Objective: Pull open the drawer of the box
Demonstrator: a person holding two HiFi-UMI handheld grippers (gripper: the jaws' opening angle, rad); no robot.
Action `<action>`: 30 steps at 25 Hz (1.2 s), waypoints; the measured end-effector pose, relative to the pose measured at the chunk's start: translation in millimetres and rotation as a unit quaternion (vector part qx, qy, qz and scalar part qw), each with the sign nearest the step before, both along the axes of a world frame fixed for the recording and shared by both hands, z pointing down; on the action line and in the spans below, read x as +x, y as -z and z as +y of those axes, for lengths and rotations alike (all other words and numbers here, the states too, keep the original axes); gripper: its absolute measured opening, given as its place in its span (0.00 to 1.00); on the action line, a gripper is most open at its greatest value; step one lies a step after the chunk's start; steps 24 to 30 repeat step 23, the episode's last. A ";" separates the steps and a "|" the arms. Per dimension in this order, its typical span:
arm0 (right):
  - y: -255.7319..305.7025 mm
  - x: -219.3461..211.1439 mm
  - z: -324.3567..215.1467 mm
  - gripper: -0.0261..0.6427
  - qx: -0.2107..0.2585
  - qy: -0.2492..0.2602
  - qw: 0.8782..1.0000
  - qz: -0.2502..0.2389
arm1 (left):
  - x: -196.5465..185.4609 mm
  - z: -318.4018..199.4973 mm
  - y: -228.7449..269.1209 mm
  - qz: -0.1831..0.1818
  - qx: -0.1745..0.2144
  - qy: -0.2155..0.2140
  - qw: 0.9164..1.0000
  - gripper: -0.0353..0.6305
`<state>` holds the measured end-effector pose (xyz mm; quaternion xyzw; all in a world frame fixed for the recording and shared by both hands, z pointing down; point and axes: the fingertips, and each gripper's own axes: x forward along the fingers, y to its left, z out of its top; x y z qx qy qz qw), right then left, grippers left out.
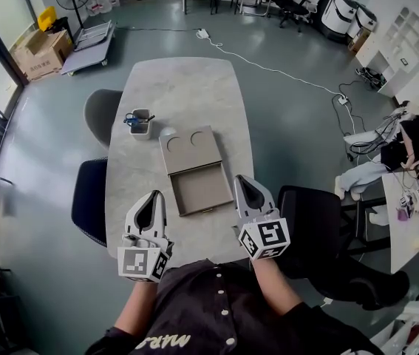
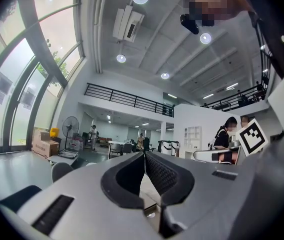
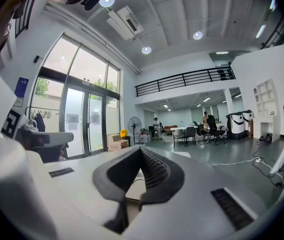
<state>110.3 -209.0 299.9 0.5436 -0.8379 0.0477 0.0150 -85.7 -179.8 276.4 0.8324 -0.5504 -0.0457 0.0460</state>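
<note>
Grey table (image 1: 187,87), box (image 1: 189,148), drawer (image 1: 200,189) open

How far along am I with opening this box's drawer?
Done: the drawer stands pulled out from the box on the table. In hand: nothing; the left tongs and right tongs are shut, holding nothing. Left: nothing that I can see.

Box (image 1: 189,148) on tabletop (image 1: 187,87), about mid-length. Drawer (image 1: 199,188) stands out of box's near side. Small container (image 1: 141,123) left of box, near its far corner. Left gripper (image 1: 154,195) near-left of box, right gripper (image 1: 240,177) near-right, drawer between. Chair (image 1: 100,113) left of box, off tabletop.
</note>
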 end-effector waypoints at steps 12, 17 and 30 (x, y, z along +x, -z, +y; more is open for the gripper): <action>1.7 -5.9 -4.3 0.03 -0.008 -0.003 1.000 0.005 | -4.1 -1.7 0.0 0.006 0.001 0.003 1.000 0.08; 4.2 -5.3 -4.7 0.03 -0.003 -0.004 1.000 0.003 | -2.7 -2.7 0.5 0.008 0.004 0.001 1.000 0.08; 6.9 -9.0 -4.1 0.03 -0.001 0.000 1.000 -0.003 | -4.3 -2.0 0.9 0.009 0.003 0.000 1.000 0.08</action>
